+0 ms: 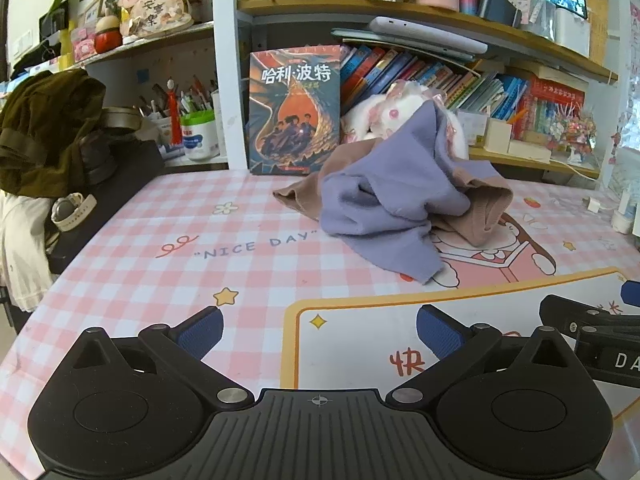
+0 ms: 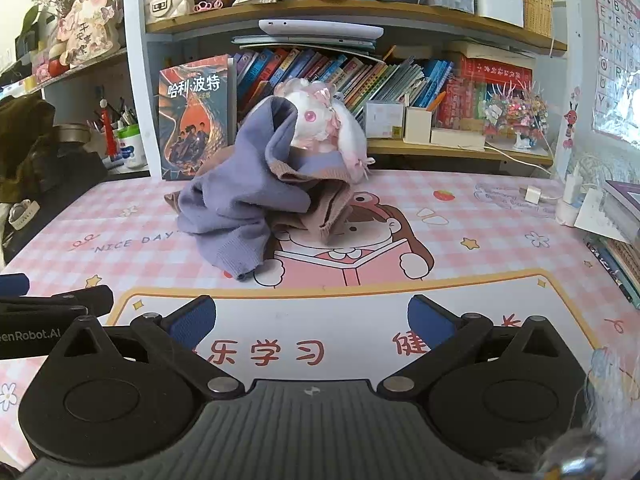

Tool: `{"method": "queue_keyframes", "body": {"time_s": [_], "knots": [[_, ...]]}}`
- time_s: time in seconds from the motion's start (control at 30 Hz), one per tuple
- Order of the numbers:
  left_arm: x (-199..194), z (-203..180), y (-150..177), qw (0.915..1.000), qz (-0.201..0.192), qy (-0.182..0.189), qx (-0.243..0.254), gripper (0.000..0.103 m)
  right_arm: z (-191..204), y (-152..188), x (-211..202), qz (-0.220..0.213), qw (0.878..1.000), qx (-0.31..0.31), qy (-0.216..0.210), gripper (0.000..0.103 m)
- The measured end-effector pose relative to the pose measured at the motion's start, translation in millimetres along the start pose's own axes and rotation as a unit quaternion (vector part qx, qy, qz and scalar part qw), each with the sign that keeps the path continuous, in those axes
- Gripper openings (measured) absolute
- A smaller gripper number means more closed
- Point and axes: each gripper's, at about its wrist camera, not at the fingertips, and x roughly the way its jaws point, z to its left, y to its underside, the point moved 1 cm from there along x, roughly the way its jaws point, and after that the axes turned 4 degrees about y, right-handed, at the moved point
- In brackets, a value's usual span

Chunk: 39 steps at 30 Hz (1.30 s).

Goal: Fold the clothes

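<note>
Crumpled purple garment (image 1: 384,204) with brown trim, heaped toward the back of the desk mat (image 1: 168,264) and leaning against a white plush rabbit (image 2: 320,120); one loose end trailing forward onto the printed cartoon. Probably just dropped there, unsorted, awaiting flattening. Left gripper (image 1: 319,330) low over the mat's near edge, blue pads spread wide, holding nothing. Right gripper (image 2: 311,320) alongside, likewise spread wide and empty, well short of the cloth. Both aimed at the heap, apparently poised for a first reach; no fold begun. Underneath, pink checked mat marked "NICE DAY". Behind, shelves (image 2: 352,8) packed with books, a large upright book (image 1: 294,108), pen pots, a charger (image 2: 532,194) and cable at right. Dark green clothing (image 1: 44,132) piled at far left.
</note>
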Motion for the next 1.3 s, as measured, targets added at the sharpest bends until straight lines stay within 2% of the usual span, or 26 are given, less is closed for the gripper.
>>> {"method": "queue_keyframes", "body": {"time_s": [1.3], "knots": [[7.3,1.1,2.5,0.9998,0.015,-0.001,-0.012,0.103,1.1,0.3,1.3,0.008,1.000,-0.003,0.002,0.103]]}}
